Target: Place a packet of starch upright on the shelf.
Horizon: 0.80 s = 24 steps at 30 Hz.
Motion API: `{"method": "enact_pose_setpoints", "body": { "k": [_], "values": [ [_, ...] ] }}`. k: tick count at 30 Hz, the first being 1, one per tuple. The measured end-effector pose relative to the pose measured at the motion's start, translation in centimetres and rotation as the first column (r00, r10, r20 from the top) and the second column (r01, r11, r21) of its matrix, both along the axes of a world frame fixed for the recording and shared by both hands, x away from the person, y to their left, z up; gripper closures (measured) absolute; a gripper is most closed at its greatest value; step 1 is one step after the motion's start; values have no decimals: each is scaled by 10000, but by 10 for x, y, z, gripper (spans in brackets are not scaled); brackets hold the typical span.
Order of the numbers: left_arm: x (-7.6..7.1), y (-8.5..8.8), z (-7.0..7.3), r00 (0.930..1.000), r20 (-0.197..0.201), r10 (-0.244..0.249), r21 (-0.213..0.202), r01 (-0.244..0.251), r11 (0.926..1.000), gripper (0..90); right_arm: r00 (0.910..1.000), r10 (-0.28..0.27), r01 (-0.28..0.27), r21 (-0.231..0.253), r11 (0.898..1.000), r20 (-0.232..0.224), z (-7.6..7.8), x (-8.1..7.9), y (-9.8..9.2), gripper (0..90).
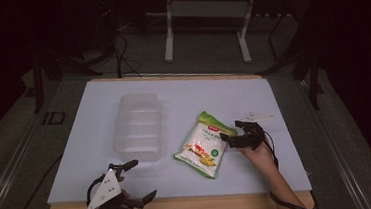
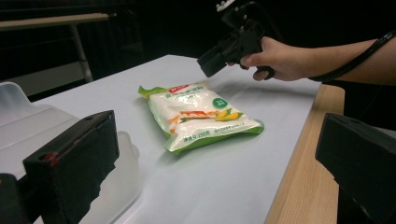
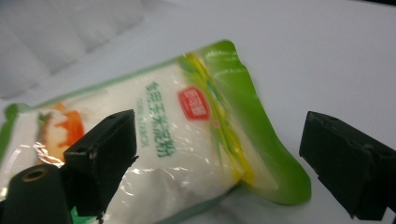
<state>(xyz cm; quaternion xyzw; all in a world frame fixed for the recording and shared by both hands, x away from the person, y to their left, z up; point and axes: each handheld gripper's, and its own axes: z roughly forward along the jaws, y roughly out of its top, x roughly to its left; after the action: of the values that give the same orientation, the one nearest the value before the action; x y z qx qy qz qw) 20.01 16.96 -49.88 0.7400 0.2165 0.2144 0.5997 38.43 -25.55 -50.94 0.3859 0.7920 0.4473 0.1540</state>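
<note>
Near the bench's right half, at about 4 o'clock from its middle, we find the snack bag (image 1: 205,144) lying flat on the white sheet (image 1: 253,99), apart from everything else. Its long axis runs from the green sealed top at roughly 1 o'clock down to the bottom seam at 7 o'clock in the high view.

The right gripper (image 1: 230,138) stands just beside the bag's upper right edge, at about 3 o'clock from the bag, and points toward 9 o'clock. Its jaws are spread wide and hold nothing; in the right gripper view they straddle the green top corner of the bag (image 3: 187,140) without touching it.

The left gripper (image 1: 139,181) rests near the front edge of the bench at about 7 o'clock, well apart from the bag, jaws likewise parted and empty. It sits just in front of the clear plastic container (image 1: 138,125), which lies at 9 o'clock from the bag.

We judge the right gripper to be the nearer of the 2 by a wide margin. The bag's top end lies straight ahead of it, across the jaw line, so a short advance toward 9 o'clock should bring that corner between the jaws. The film looks slick, so we would watch for slippage.
</note>
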Motion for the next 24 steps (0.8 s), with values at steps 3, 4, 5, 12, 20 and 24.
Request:
{"method": "enact_pose_setpoints", "body": {
  "k": [3,4,5,12,20,24],
  "values": [
    [0,0,0,10000,-17,-16,-11,16,10000,0,10000,-35,33,-259,9997,-93,-5,2,-1,118],
    [0,0,0,10000,-10,-27,3,27,10000,0,9999,-39,35,-286,9996,-132,-7,2,-2,126],
    [0,0,0,10000,-8,-42,3,42,10000,0,9998,-34,29,-280,9996,-209,-8,3,-3,126],
    [0,-1,-1,10000,-30,-53,59,53,10000,0,9963,237,-261,-283,9993,-823,-21,7,1,127],
    [1,-3,-1,9999,-88,-99,118,100,9999,0,9914,540,-597,-447,9972,-1188,-21,10,4,208],
    [1,-5,-2,9998,-107,-143,136,144,9998,0,9851,779,-825,-239,9963,-1532,-22,12,3,305]
  ]
}}
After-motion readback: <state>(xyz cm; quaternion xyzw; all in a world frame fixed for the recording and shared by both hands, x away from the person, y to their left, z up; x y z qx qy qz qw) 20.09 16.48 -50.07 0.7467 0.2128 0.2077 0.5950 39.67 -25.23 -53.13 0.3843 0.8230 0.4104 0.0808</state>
